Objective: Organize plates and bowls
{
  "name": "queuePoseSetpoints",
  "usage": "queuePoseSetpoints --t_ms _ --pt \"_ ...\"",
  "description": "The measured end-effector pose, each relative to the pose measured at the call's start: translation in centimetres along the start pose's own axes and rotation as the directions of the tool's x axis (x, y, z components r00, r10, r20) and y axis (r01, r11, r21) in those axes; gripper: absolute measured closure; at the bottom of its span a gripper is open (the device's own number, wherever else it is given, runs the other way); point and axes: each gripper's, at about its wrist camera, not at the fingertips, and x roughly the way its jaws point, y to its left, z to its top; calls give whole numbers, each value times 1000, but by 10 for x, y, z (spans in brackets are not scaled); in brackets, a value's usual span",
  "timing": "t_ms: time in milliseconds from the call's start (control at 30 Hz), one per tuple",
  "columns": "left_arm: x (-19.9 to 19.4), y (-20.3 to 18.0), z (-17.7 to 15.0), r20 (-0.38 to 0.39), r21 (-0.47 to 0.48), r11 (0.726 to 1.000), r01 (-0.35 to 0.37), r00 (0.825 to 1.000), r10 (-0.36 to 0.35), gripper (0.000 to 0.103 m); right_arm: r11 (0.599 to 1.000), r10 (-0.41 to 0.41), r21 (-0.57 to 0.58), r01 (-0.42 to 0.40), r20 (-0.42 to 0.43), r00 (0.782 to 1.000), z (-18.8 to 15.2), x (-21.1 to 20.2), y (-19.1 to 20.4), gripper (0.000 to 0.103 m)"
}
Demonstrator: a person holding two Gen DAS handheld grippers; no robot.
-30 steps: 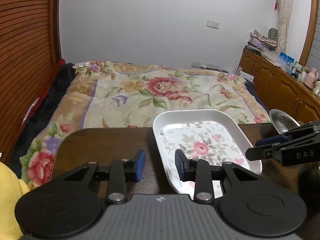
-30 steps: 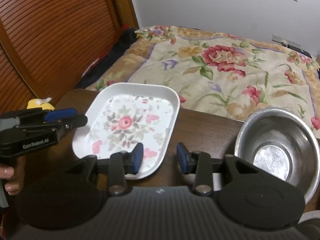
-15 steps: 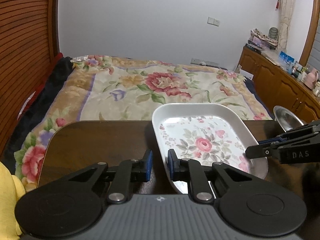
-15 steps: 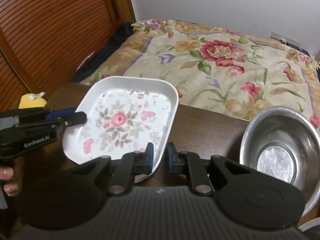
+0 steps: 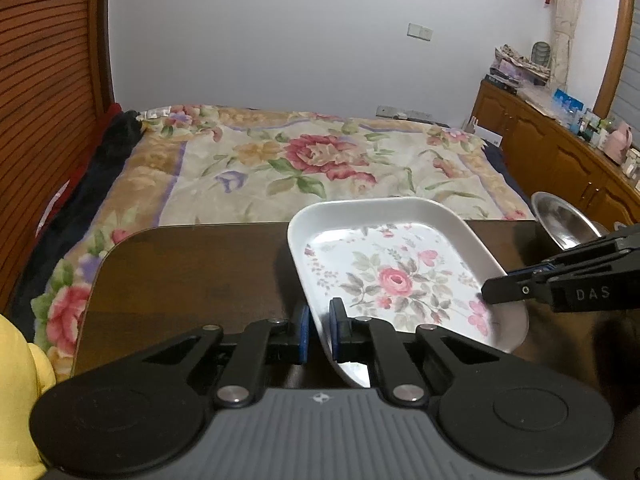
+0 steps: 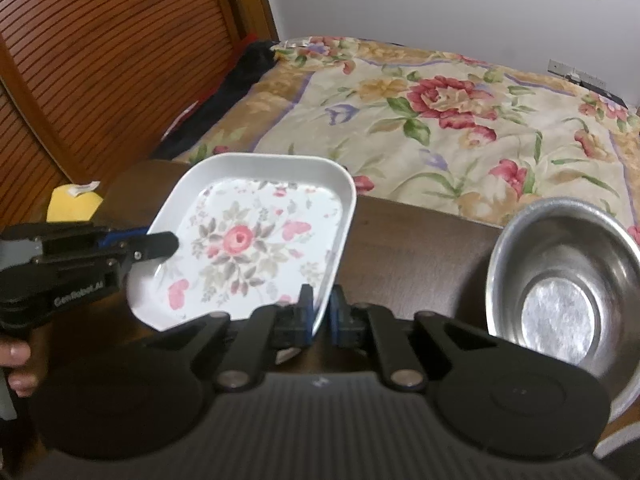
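Observation:
A white rectangular plate with a pink rose pattern (image 5: 396,276) is held above the dark wooden table (image 5: 192,264), tilted. My left gripper (image 5: 319,330) is shut on the plate's near left rim. My right gripper (image 6: 321,314) is shut on the plate's (image 6: 256,244) right rim. Each gripper also shows in the other view: the right one (image 5: 520,286) at the plate's right edge, the left one (image 6: 160,242) at its left edge. A steel bowl (image 6: 560,280) stands on the table to the right of the plate, also seen in the left wrist view (image 5: 564,220).
A bed with a floral cover (image 5: 312,160) lies just beyond the table's far edge. A slatted wooden door (image 6: 100,52) is at the left. A yellow object (image 6: 74,202) sits at the table's left. A wooden cabinet with clutter (image 5: 560,148) runs along the right.
Both grippers closed from open onto opposite rims of the floral plate. The plate has risen and tilted off the table.

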Motion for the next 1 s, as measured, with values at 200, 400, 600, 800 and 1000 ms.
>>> queuePoseSetpoints --t_ms 200,400,600,800,1000 --pt "-27 -7 4 24 12 1000 -7 1000 6 91 1000 26 6 -27 31 999 -6 -17 4 94" --pt "-61 -19 11 62 25 1000 -10 998 8 91 999 45 0 -46 71 996 -10 -45 11 94" --pt "-96 -34 14 99 44 999 -14 995 9 91 999 52 -2 -52 122 991 -15 -80 16 94" --pt "-131 -49 12 131 48 999 -8 991 1 91 997 71 -10 -71 166 983 -22 -113 21 94" --pt "-163 -63 7 159 59 998 -16 987 6 91 996 86 -24 -83 199 976 -33 -140 26 94"
